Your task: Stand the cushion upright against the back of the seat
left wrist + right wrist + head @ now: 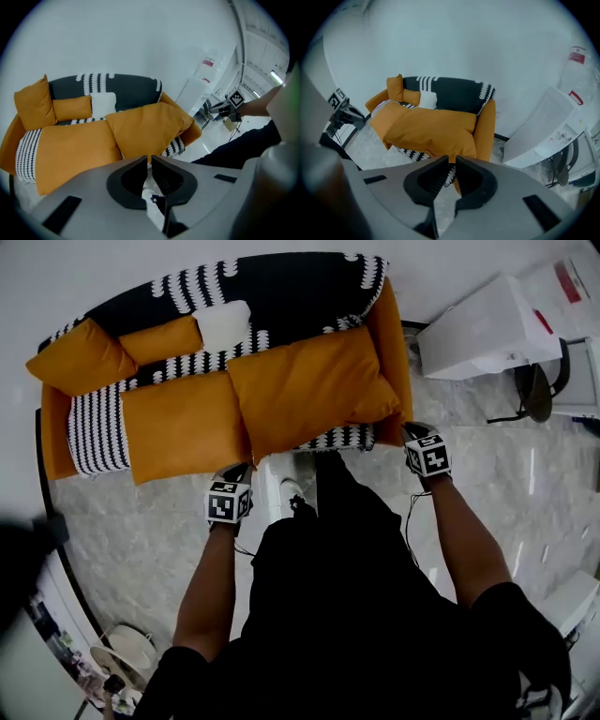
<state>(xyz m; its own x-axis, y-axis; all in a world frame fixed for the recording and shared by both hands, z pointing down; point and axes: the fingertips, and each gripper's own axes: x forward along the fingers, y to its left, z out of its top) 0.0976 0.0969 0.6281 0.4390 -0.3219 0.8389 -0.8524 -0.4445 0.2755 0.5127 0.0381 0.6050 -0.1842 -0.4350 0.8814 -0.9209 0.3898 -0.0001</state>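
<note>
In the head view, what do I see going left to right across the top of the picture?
Corner orange cushion → small orange cushion → white cushion → armrest → white box

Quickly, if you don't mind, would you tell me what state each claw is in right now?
Left claw: closed, holding nothing.
Right claw: closed, holding nothing.

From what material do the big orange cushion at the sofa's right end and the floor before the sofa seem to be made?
The right orange cushion is probably matte woven fabric over soft filling: it shows soft creases, puffy corners and no shine. The floor looks like polished stone or marble-look tile, judging by its grey veins and faint reflections; which one cannot be told.
</note>
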